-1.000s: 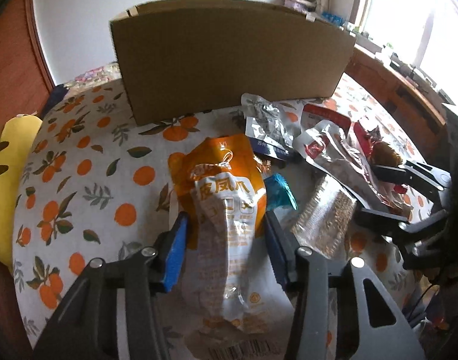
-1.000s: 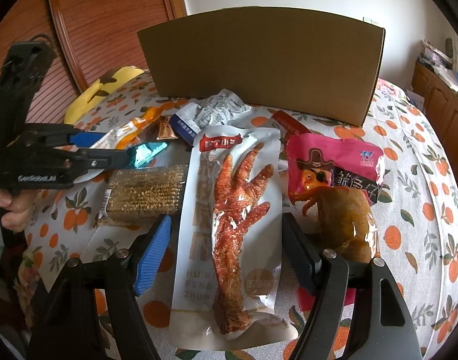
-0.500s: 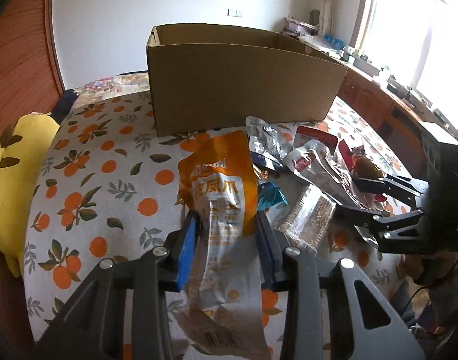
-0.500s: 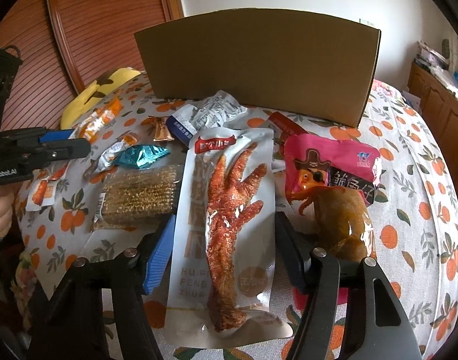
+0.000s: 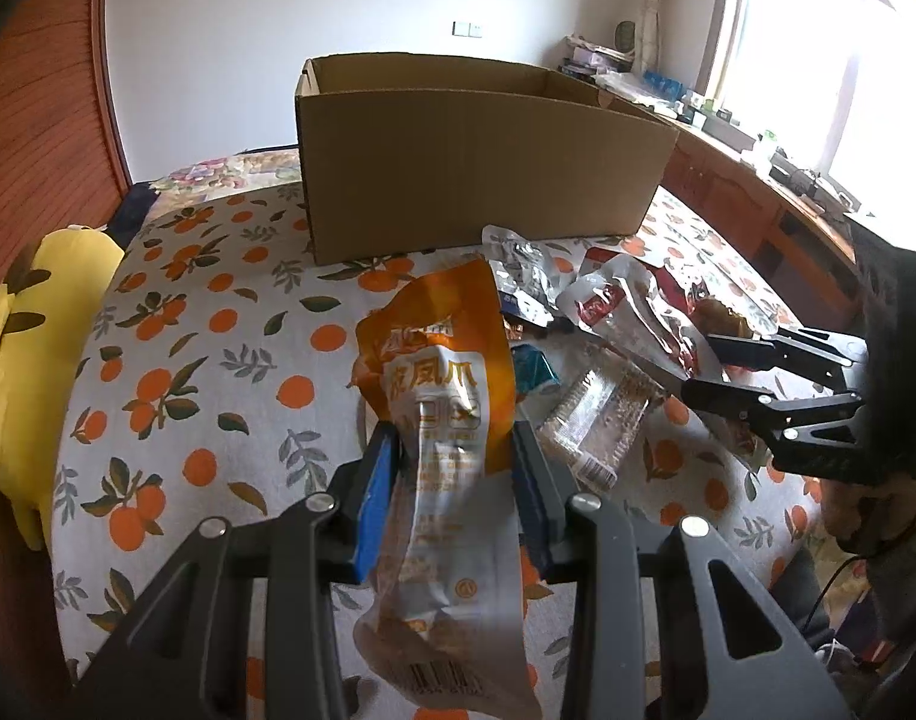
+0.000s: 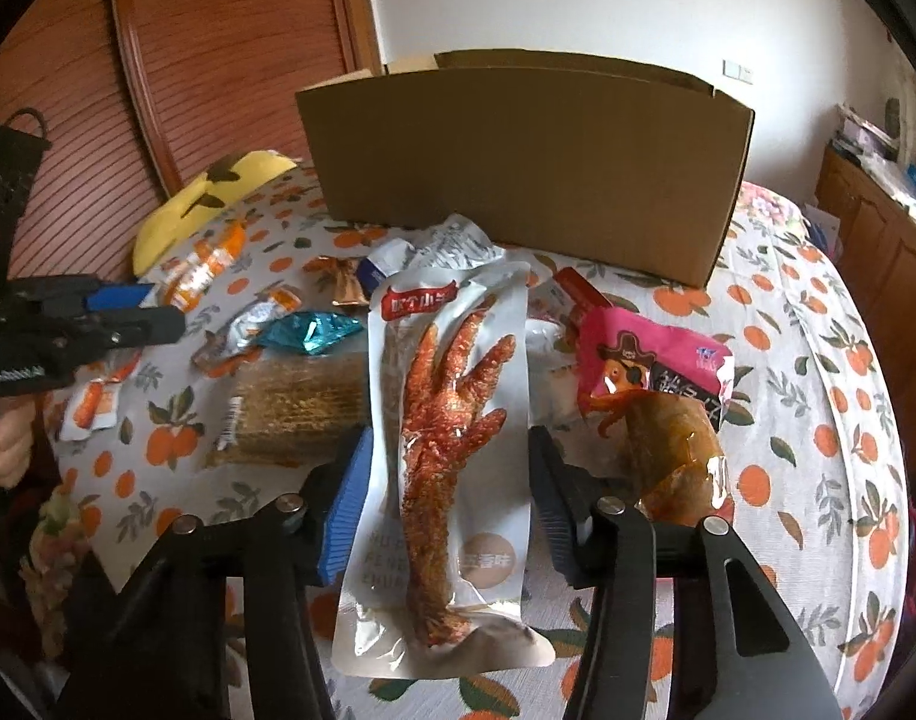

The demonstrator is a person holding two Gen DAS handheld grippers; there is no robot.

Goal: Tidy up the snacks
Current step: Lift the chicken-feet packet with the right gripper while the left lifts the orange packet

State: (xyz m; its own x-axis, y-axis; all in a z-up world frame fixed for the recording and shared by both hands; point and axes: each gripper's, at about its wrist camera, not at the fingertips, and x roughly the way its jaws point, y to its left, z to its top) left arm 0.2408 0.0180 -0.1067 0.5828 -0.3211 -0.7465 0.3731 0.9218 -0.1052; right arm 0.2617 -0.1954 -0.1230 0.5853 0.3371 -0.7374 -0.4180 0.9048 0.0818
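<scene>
Room: bright bedroom-like space with a white wall, a wooden door and a window; a round tabletop (image 5: 176, 360) under an orange-print cloth carried everything.
Box: an open cardboard box (image 5: 476, 174) stood at the far edge of the tabletop; what could be seen of its inside looked empty, though the near wall hid the floor of it.
Left gripper: the left gripper (image 5: 455, 480) was clamped on an orange snack pouch (image 5: 440, 396), which was lifted clear of the cloth and pointed toward the box.
Right gripper: the right gripper (image 6: 449, 501) had just been closing on a white chicken-foot pouch (image 6: 452, 420); the pads sat at both edges of the pouch, gripping it.
Loose snacks: a pink pirate-print pack (image 6: 656, 378) lay just right of the white pouch; a clear wafer pack (image 6: 296, 408), a teal wrapper (image 6: 314, 330), a silver packet (image 6: 440, 252) and several small sachets (image 6: 206, 267) lay toward the near-left part of the tabletop.
Other: a yellow plush toy (image 5: 32, 324) rested at the left edge.
Progress: judged early. No snack was visibly in the box; two pouches were in hand, and the rest of the pile was still waiting to be sorted.
</scene>
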